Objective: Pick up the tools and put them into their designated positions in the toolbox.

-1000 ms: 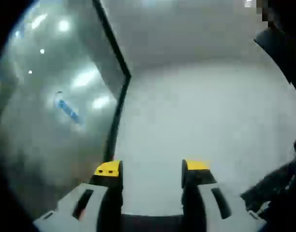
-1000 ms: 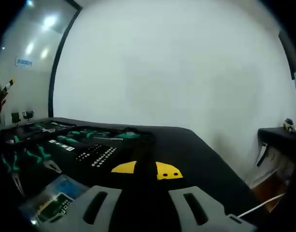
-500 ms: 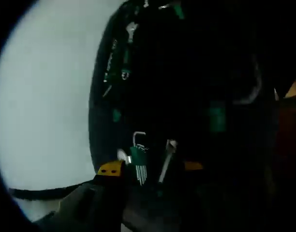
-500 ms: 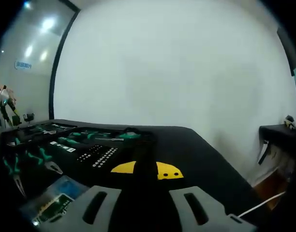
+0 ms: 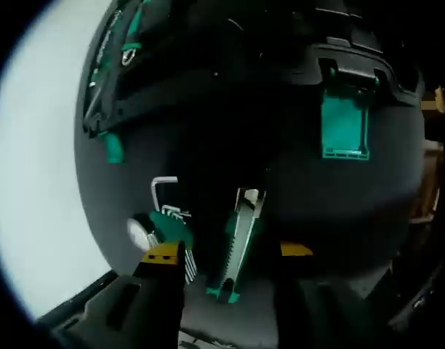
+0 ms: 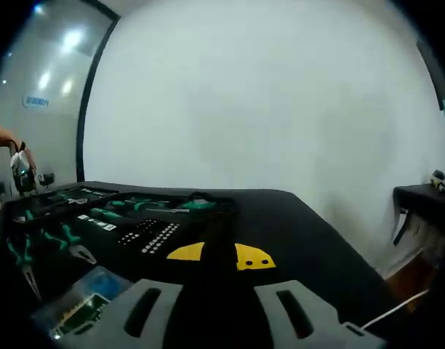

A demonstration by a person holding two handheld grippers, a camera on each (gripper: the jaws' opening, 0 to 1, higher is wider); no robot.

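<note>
My left gripper [image 5: 229,251] is open, its yellow-tipped jaws spread over the black table. Between and just beyond them lies a small saw [image 5: 238,243] with a green handle. A hex key set [image 5: 169,222] in a green holder lies by the left jaw. The closed side of the toolbox [image 5: 230,87] with a green latch [image 5: 345,127] sits further off. In the right gripper view my right gripper [image 6: 219,254] is shut with nothing in it, low over the table. The open toolbox [image 6: 113,218] holds green-handled pliers [image 6: 22,254], screwdrivers and a bit row [image 6: 150,234].
A blue packet [image 6: 81,299] lies near the toolbox's front corner. A hand with the other gripper [image 6: 19,171] hovers at the toolbox's far left. The black table [image 6: 302,240] runs to a white wall. A dark shelf [image 6: 426,200] and a white cable [image 6: 386,313] are at the right.
The left gripper view has swung from the wall down onto the table, and now looks at the saw and hex keys. A hand with the other gripper entered the right gripper view's left edge.
</note>
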